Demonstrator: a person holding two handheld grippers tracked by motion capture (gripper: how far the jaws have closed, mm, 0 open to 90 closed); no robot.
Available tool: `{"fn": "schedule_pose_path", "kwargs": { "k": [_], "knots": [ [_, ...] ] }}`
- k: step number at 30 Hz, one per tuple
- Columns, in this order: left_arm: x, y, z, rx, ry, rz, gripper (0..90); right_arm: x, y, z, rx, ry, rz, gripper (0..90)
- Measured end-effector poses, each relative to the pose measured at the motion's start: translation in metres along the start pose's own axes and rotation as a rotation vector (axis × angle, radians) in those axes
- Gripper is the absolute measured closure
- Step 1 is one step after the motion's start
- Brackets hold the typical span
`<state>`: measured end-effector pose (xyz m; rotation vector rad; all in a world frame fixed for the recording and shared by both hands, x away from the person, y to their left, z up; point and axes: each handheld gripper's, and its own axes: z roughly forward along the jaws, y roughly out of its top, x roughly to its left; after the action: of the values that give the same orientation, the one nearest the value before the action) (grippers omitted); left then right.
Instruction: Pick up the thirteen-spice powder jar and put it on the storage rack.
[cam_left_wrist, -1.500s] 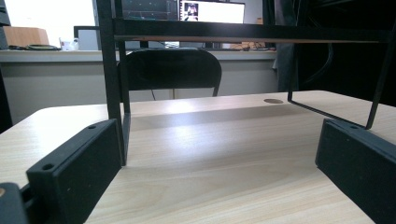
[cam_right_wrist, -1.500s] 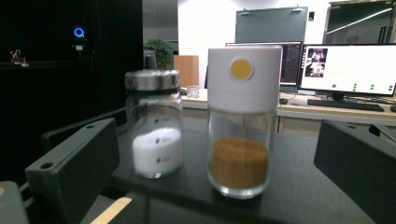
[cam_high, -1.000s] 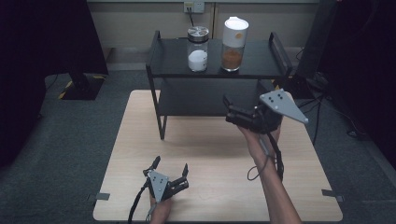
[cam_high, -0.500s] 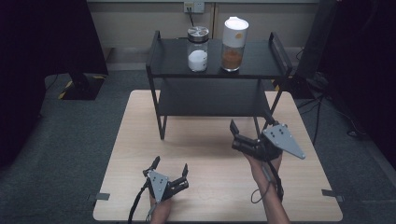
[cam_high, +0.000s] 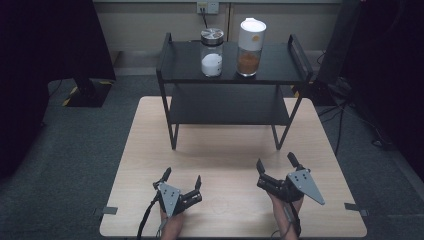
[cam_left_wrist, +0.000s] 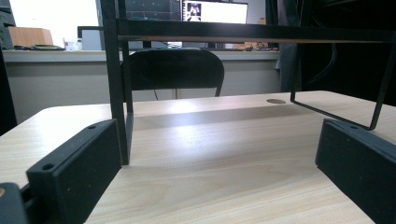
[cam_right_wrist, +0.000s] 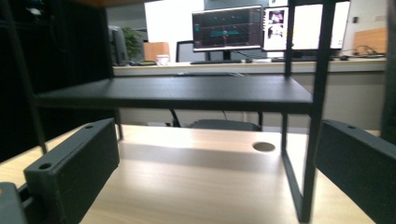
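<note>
- L gripper (cam_high: 181, 184) low on table (cam_high: 225, 155) at ~7 o'clock, jaws spread wide, nothing between them.
- R gripper (cam_high: 276, 166) at ~5 o'clock, also near front edge, jaws wide, holding nothing.
- Black rack (cam_high: 232, 102) at 12 o'clock, well apart from both.
- On rack's top shelf: jar w/ white stuff (cam_high: 212, 52), silver lid; just beside it at 3 o'clock, taller jar w/ brown stuff (cam_high: 250, 47), white lid.

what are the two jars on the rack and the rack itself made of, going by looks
Left jar: clear glass or plastic, since the white contents show through; shiny, metal-looking lid.
Right jar: clear body showing brown contents; matte white cap, probably plastic.
Rack: thin black frame and flat shelves, likely painted metal, matte.
</note>
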<state>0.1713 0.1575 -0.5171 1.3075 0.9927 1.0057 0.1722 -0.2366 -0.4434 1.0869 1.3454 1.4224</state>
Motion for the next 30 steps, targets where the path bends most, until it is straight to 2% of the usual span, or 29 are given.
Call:
{"fn": "schedule_pose_path", "kwargs": {
  "k": [6, 11, 14, 30],
  "knots": [
    [0.0, 0.0, 0.0, 0.0, 0.0, 0.0, 0.0, 0.002, -0.024, -0.01, -0.007, -0.027, -0.023, 0.0],
    [0.0, 0.0, 0.0, 0.0, 0.0, 0.0, 0.0, 0.0, -0.039, -0.014, 0.007, -0.036, -0.009, 0.0],
    [0.0, 0.0, 0.0, 0.0, 0.0, 0.0, 0.0, -0.001, -0.044, -0.015, 0.017, -0.035, 0.005, 0.0],
    [0.0, 0.0, 0.0, 0.0, 0.0, 0.0, 0.0, -0.001, -0.065, -0.017, 0.032, -0.058, -0.016, 0.0]
  ]
}}
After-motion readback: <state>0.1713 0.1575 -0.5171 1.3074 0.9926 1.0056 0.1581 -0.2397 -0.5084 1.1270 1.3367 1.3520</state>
